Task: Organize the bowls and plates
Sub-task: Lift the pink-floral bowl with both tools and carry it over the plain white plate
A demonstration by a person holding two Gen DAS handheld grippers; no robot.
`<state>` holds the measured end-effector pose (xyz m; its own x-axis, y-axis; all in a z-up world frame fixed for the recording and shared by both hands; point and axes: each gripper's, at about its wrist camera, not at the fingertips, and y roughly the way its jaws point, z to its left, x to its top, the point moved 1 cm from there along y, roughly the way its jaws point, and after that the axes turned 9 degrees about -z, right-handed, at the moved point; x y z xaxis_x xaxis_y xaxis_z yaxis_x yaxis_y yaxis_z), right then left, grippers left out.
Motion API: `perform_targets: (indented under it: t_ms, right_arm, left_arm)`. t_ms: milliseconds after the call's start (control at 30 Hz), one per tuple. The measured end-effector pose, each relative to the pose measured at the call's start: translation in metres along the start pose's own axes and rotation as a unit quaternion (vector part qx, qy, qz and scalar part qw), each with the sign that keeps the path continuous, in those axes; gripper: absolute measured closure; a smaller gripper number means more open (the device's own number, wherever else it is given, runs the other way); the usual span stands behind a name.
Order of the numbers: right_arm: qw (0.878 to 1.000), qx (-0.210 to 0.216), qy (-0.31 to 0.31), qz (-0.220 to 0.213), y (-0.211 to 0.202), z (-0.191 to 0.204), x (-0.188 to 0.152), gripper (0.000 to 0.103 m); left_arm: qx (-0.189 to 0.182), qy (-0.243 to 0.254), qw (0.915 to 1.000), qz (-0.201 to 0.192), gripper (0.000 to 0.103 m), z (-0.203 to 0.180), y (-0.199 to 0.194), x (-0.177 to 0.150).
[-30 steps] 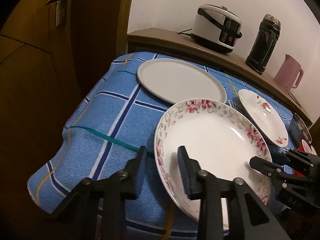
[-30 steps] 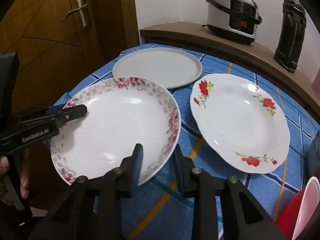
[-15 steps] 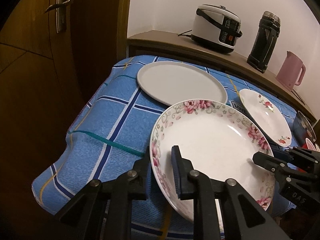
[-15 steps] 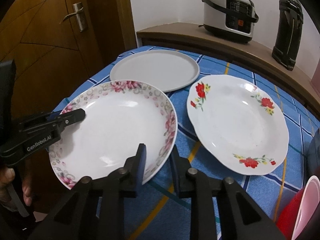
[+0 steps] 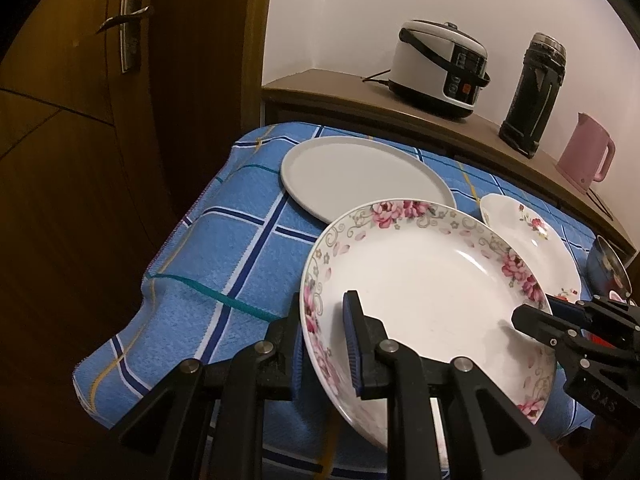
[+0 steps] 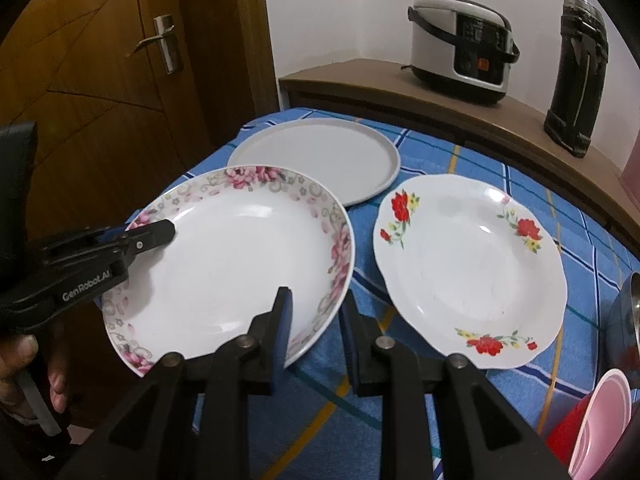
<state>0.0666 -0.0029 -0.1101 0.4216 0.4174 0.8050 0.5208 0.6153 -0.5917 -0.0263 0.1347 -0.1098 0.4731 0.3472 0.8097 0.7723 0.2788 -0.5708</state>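
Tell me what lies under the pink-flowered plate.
Under the pink-flowered plate, held at its rim by both grippers, blue checked cloth shows around it. Its far edge covers part of the grey plate. Directly beneath is hidden.

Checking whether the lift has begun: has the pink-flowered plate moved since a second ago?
Yes. The pink-flowered plate has risen at its far rim, which now overlaps the near edge of the grey plate, clamped by both hand-held grippers.

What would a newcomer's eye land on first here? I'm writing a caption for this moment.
The pink-flowered plate, gripped on its rim from both sides by the left gripper and right gripper. Behind it lies a plain grey plate; beside it, a red-flowered plate on the blue checked cloth.
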Motion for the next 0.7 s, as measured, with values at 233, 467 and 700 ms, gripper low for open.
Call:
perform_targets:
  t_ms: [233, 467, 700]
  right_arm:
    - [1.0, 0.0, -0.001, -0.009, -0.005, 0.0, 0.004, 0.079]
    - [1.0, -0.003, -0.002, -0.017, -0.008, 0.0, 0.01, 0.079]
    - [1.0, -0.005, 0.001, -0.027, -0.008, -0.001, 0.019, 0.079]
  left_arm:
    - [0.003, -0.001, 1.0, -0.006, 0.082, -0.001, -0.003, 0.005]
    - [0.006, 0.003, 0.9998, -0.016, 0.082, -0.004, -0.004, 0.012]
    - [0.007, 0.008, 0.9995, -0.029, 0.083, -0.005, -0.003, 0.023]
